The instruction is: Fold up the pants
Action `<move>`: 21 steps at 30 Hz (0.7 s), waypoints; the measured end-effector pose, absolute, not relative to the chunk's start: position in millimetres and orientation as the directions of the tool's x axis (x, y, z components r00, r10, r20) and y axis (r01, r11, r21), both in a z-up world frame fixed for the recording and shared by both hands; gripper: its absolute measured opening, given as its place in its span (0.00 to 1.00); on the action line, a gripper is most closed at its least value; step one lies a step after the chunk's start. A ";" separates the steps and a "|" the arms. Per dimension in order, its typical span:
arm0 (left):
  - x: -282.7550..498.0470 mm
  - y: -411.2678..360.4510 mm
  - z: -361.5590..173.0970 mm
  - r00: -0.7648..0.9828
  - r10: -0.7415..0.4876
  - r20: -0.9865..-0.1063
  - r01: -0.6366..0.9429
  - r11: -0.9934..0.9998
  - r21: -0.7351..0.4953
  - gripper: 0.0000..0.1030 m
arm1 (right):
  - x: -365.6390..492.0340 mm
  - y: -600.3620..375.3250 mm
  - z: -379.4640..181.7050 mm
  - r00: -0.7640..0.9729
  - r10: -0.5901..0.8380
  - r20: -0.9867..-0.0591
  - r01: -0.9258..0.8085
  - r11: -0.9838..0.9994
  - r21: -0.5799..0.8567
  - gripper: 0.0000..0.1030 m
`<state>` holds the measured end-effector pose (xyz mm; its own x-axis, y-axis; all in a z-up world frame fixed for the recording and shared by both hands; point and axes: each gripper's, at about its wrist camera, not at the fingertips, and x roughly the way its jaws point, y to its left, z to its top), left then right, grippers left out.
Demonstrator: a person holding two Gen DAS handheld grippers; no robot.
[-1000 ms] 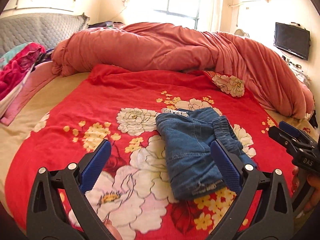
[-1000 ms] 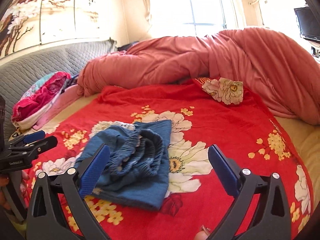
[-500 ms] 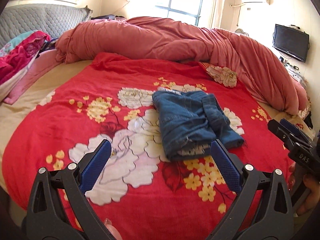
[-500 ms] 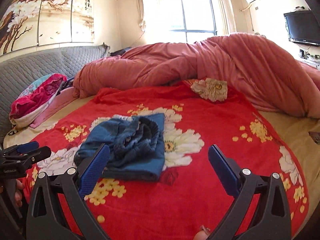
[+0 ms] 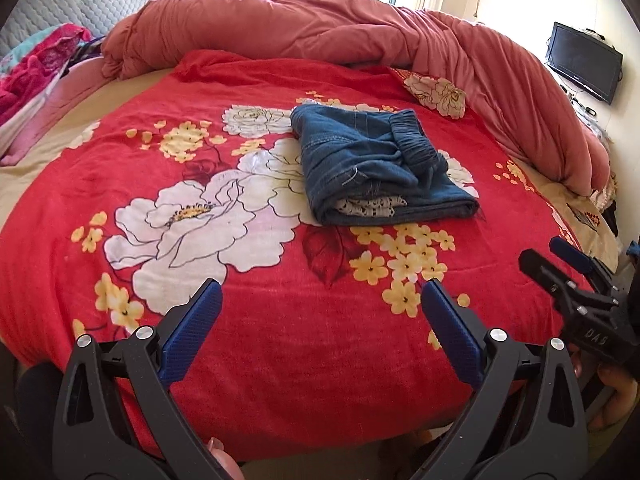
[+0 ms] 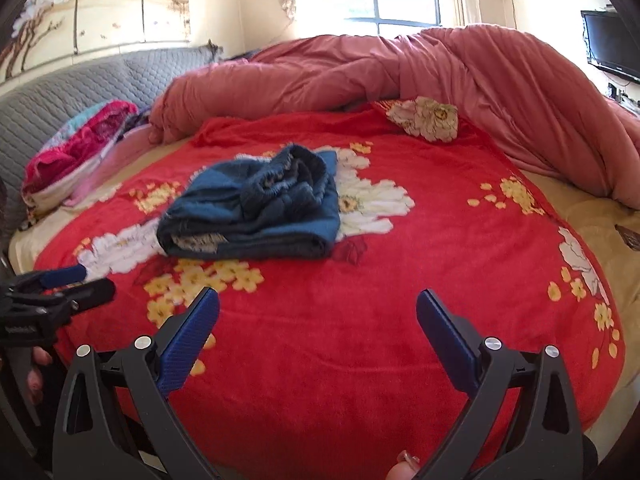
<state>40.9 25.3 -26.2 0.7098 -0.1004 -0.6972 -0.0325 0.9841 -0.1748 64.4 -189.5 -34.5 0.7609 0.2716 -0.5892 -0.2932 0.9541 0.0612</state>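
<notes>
The blue denim pants [image 5: 372, 164] lie folded in a compact bundle on the red floral blanket [image 5: 248, 248], with the elastic waistband on top; they also show in the right wrist view [image 6: 256, 208]. My left gripper [image 5: 320, 300] is open and empty, held back near the bed's front edge, well short of the pants. My right gripper [image 6: 318, 308] is open and empty too, also near the front edge. Each gripper shows at the edge of the other's view: the right one [image 5: 560, 264], the left one [image 6: 68, 284].
A bunched salmon duvet [image 5: 360, 28] runs along the back and right of the bed. A pile of pink clothes [image 5: 36, 64] lies at the left by the grey headboard [image 6: 80, 92]. A small floral pillow [image 5: 438, 92] sits behind the pants. A TV [image 5: 582, 66] hangs on the right wall.
Both grippers have pulled back from the pants toward the bed's front edge, still open. The folded pants stay where they were on the blanket.
</notes>
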 end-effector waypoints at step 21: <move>43.9 19.2 -29.1 0.698 -0.088 -0.711 -0.043 0.986 -0.164 0.91 | 67.9 -196.1 -44.2 0.741 0.302 -0.600 -0.307 0.947 0.098 0.95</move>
<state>43.9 19.2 -29.1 0.6975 -0.0878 -0.7111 -0.0428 0.9856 -0.1637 67.9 -196.1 -44.2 0.7407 0.3019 -0.6002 -0.3068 0.9468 0.0977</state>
